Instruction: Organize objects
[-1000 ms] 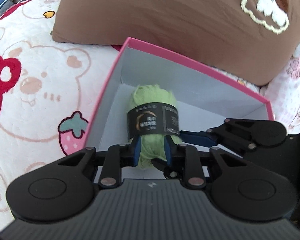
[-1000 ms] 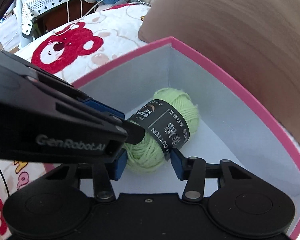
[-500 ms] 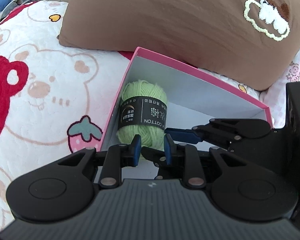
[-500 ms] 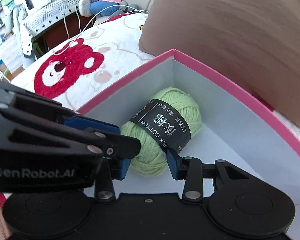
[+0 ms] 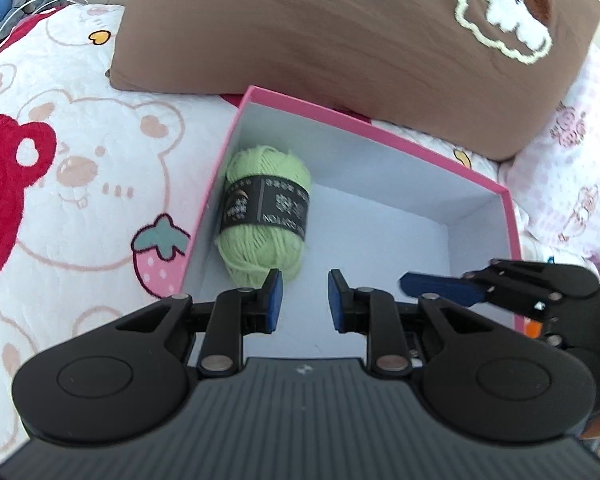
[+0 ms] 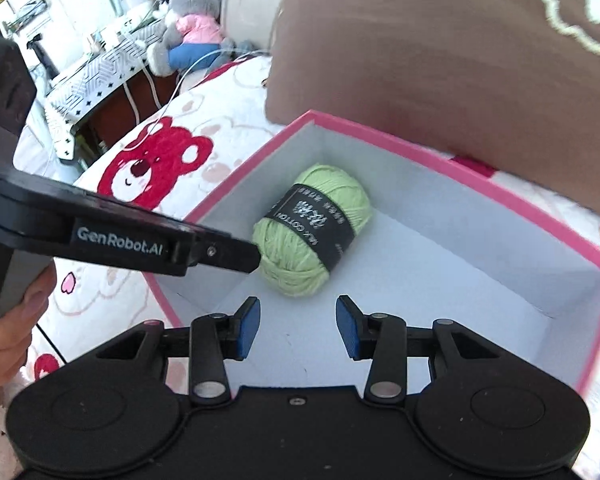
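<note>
Both your grippers have backed out and up from the green yarn ball [image 5: 266, 216], which now lies loose instead of sitting between the pads. Starting at your left, the soft quilted blanket [image 5: 80, 160] with printed bears and a strawberry runs right up to the pink box [image 5: 380, 128]. The ball sits inside, just beside the box's left wall and toward its far corner. It is a plump, fuzzy oval with a glossy black label band round its waist, and its long axis runs along that wall, one end toward you and the other toward the far corner. Your left gripper [image 5: 303, 300] hangs above the near floor, drawn down to its narrowest gap with nothing in it. To the right of the ball the smooth white floor is bare as far as the right wall. Your right gripper [image 6: 298, 326] has just been opening, pads parted and empty. A brown fabric pillow [image 5: 340, 32] crowds the far rim
</note>
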The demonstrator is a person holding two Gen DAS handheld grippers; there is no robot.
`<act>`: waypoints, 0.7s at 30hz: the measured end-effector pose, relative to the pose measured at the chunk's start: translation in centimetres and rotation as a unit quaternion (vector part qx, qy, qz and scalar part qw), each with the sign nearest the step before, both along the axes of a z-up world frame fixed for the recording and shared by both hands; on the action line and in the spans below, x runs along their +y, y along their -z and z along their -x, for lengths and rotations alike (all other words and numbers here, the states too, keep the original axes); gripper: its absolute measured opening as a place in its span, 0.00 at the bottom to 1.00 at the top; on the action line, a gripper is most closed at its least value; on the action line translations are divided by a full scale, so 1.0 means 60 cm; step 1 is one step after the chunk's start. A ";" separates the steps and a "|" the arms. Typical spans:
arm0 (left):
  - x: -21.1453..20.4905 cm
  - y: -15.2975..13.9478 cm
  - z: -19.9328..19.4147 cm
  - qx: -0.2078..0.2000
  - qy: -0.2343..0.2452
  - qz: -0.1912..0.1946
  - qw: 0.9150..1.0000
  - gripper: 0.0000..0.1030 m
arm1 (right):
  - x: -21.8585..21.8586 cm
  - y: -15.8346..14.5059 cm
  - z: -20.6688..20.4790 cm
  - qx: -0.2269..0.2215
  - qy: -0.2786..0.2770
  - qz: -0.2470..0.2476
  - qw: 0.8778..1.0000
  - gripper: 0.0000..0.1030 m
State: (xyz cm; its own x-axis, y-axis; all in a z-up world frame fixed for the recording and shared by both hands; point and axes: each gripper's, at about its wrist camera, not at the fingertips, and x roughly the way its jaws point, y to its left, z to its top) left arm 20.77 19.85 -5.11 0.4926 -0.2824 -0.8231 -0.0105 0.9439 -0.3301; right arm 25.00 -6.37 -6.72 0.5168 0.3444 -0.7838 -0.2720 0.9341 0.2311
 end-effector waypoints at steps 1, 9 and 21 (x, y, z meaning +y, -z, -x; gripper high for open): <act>-0.005 -0.004 0.006 -0.001 0.004 -0.005 1.000 0.23 | -0.002 -0.007 0.008 -0.001 0.004 0.002 1.000 0.49; -0.033 -0.042 0.050 -0.007 0.005 -0.029 1.000 0.27 | -0.008 -0.055 0.072 -0.023 0.028 0.017 0.999 0.65; -0.052 -0.100 0.107 0.007 0.014 -0.047 0.999 0.75 | -0.035 -0.108 0.142 -0.027 0.051 0.029 0.998 0.89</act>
State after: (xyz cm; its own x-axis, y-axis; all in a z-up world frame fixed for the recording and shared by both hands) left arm 14.36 16.72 0.89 0.4746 -0.2164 -0.8532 0.0122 0.9708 -0.2395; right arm 16.45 -8.48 -0.22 0.5888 0.2426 -0.7710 -0.1850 0.9690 0.1636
